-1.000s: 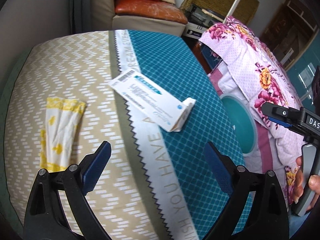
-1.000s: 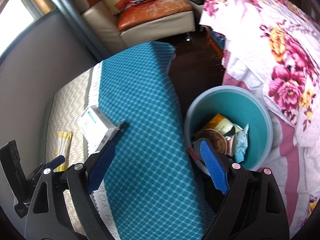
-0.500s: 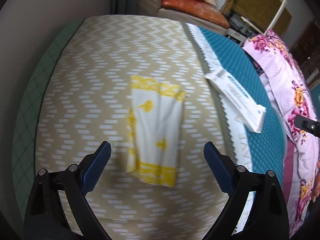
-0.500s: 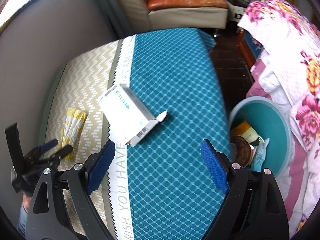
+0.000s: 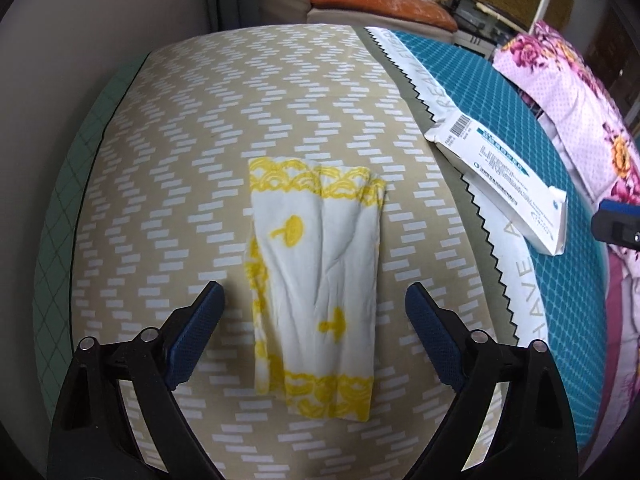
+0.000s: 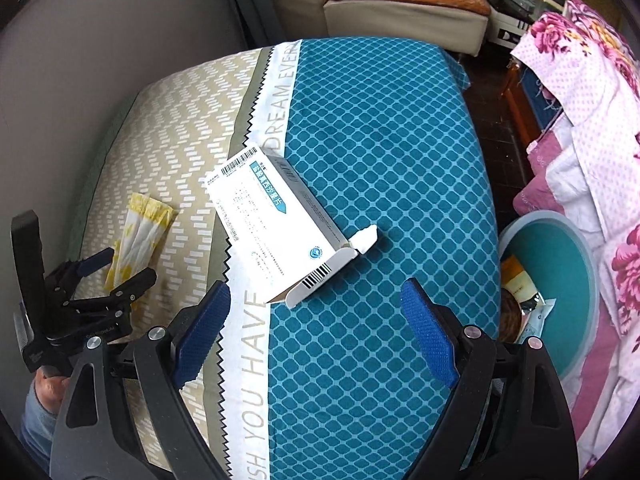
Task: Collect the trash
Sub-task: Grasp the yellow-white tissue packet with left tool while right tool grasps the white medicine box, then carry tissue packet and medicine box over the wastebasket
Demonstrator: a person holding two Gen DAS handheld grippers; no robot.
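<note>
- Closing over the yellow-and-white wrapper (image 5: pixel 316 280), the left hand-held gripper (image 5: pixel 314 308) straddles it, pads not yet touching; flat on the tabletop (image 5: pixel 180 140), it could slip out.
- Right hand-held gripper (image 6: pixel 316 308), jaws apart and empty, hangs near the open medicine box (image 6: pixel 276 224).
- Bin (image 6: pixel 576 292) beside the tabletop, path unobstructed.

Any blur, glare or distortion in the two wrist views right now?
Left wrist: strong fisheye bowing, dark corners; yellow-and-white paper packet sharp at top, slightly smeared towards its lower end. Right wrist: same bowing; white cardboard medicine box crisp, printing readable; blown-out window glare top left; no harsh shadows.
</note>
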